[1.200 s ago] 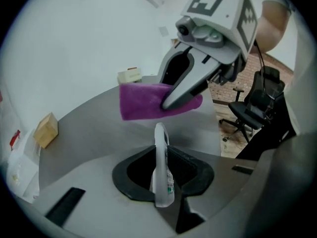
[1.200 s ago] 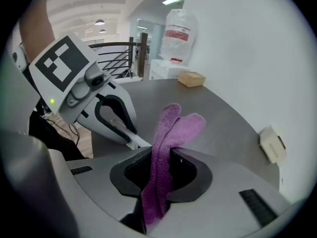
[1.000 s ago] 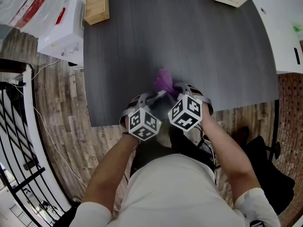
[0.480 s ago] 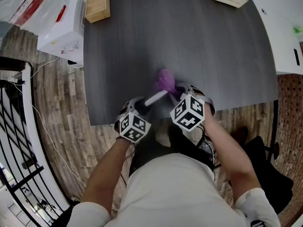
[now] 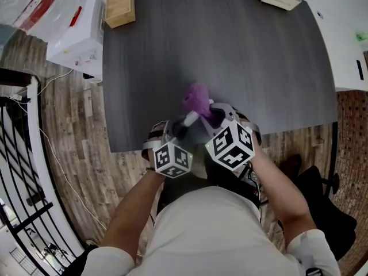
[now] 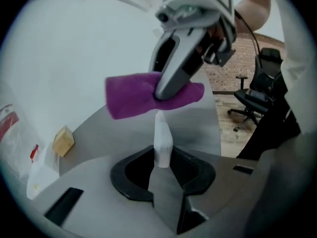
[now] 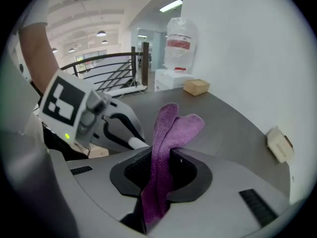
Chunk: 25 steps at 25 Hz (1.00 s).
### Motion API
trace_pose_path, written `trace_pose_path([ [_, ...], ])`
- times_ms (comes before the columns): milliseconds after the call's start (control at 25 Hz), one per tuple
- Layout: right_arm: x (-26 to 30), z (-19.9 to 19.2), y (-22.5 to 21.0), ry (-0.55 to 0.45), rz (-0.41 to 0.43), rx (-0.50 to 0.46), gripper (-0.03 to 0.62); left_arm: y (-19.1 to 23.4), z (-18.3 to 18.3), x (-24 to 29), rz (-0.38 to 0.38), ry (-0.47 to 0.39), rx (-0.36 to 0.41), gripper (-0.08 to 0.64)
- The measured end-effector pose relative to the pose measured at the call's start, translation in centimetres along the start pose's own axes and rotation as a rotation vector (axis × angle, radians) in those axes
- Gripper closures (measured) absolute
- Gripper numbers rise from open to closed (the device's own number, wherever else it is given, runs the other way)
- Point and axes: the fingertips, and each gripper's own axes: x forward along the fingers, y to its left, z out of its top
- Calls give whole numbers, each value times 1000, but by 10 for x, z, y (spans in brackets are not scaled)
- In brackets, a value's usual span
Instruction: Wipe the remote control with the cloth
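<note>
L gripper [image 5: 179,130]: jaws just closing, now pinching white remote control [image 6: 162,142], lower centre of head view. R gripper [image 5: 216,117] clamps purple cloth [image 7: 166,148] by remote's tip, above table [image 5: 230,50] edge.

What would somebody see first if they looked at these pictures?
The bright purple cloth jumps out first, pinched in the right gripper over the near part of the dark grey table. Next comes the white remote control, held up close to the cloth by the left gripper, whose fingers have just been closing on it.
</note>
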Motion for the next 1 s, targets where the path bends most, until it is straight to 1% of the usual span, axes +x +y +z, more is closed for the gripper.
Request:
trace_pose_path([
  [80,-8,24,21,-56,53,1,512,0,1,1,8,16,36,463],
  [160,-8,33,42,-78,122,30,512,-1,0,1,10,28,36,463],
  [240,0,24,54,-53,170,65,512,-3,1,2,7,31,31,463],
  [280,5,16,56,-32,177,78,512,-5,1,2,3,32,39,463],
  [360,10,1,50,4,174,114,512,-8,3,2,0,34,76,465],
  [520,16,-24,27,86,148,180,512,-11,3,1,10,35,186,465],
  [640,22,-42,16,132,157,223,512,-13,1,2,10,38,256,465],
  [720,28,-50,10,150,159,241,512,-12,0,3,9,37,291,465],
  [880,25,-62,-4,229,132,252,512,-12,-3,3,4,28,352,463],
  [1000,26,-74,-9,264,118,262,512,-16,-6,5,-17,20,366,463],
])
